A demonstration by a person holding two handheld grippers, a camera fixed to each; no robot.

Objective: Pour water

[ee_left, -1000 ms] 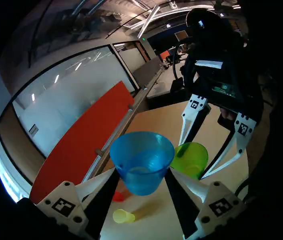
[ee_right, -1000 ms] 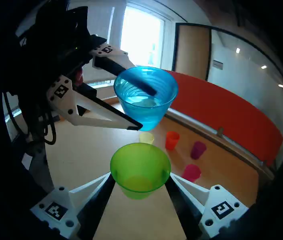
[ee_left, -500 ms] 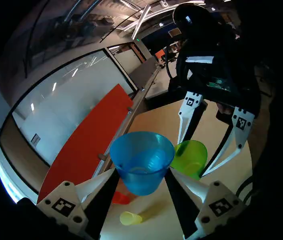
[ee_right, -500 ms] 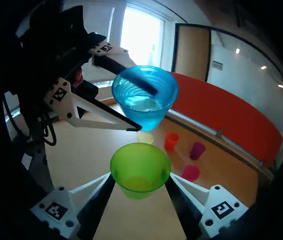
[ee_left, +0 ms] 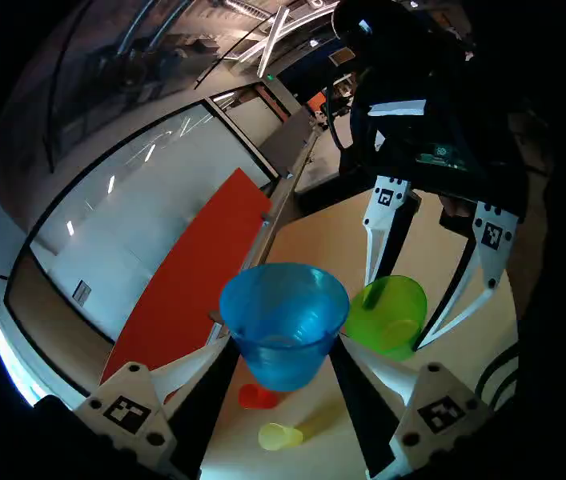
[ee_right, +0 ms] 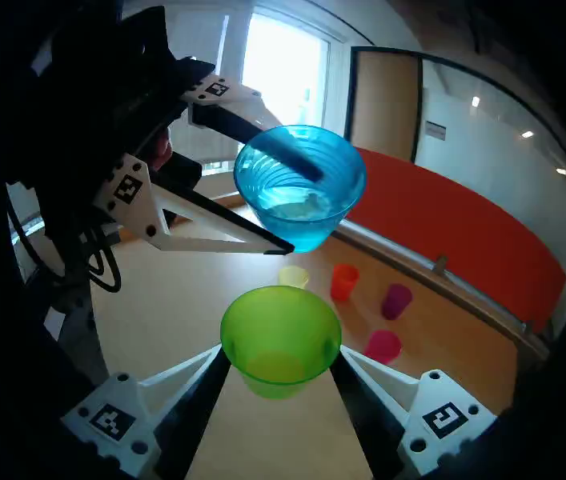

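My left gripper is shut on a blue plastic cup with a little water in its bottom. In the right gripper view that blue cup hangs tilted, above and behind a green cup. My right gripper is shut on the green cup, which shows a little liquid at its bottom. In the left gripper view the green cup sits just right of the blue one, held between the other gripper's white fingers, with a hand behind them.
A light wooden table lies below both cups. Small cups stand on it: yellow, orange, purple and pink. A long red panel runs along the table's far side, with a bright window behind.
The blue cup has risen a little and shifted right above the green cup in the right gripper view. The green cup stays where it was.
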